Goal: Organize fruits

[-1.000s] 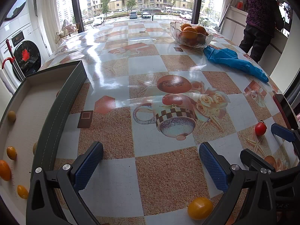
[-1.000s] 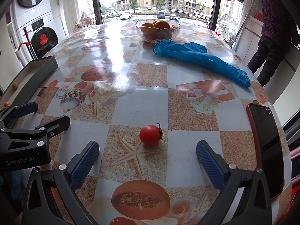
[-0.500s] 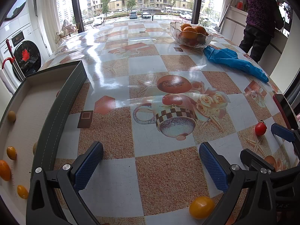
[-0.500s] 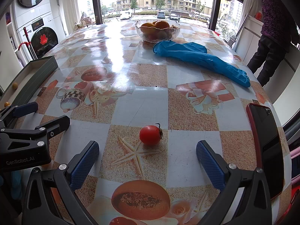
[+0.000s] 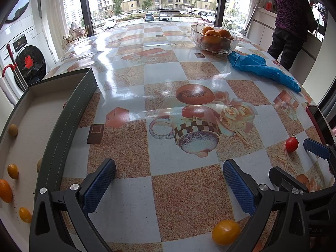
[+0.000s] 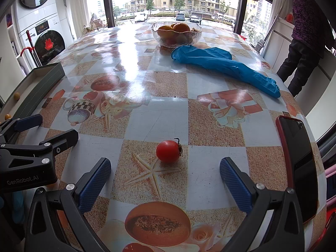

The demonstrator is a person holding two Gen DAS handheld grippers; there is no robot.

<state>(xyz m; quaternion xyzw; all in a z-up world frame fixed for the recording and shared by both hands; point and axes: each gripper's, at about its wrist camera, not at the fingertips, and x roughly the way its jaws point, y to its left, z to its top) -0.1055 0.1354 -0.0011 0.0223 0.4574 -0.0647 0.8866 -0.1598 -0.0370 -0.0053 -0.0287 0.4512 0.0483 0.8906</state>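
A red cherry tomato (image 6: 168, 151) lies on the patterned table, just ahead of my open, empty right gripper (image 6: 165, 176); it also shows in the left wrist view (image 5: 292, 144). A yellow tomato (image 5: 226, 232) lies on the table near the right finger of my open, empty left gripper (image 5: 169, 179). A grey-walled tray (image 5: 69, 124) at the left holds several small orange and yellow fruits (image 5: 12, 171). A glass bowl (image 6: 176, 34) of oranges stands at the far side.
A blue rubber glove (image 6: 222, 65) lies near the bowl. A red-cased phone (image 6: 298, 163) lies at the table's right edge. A person (image 6: 304, 42) stands at a counter beyond the table. A washing machine (image 5: 23, 56) stands at the left.
The yellow tomato has drifted slightly to the right near the left gripper's right finger. Both grippers stay open and almost still.
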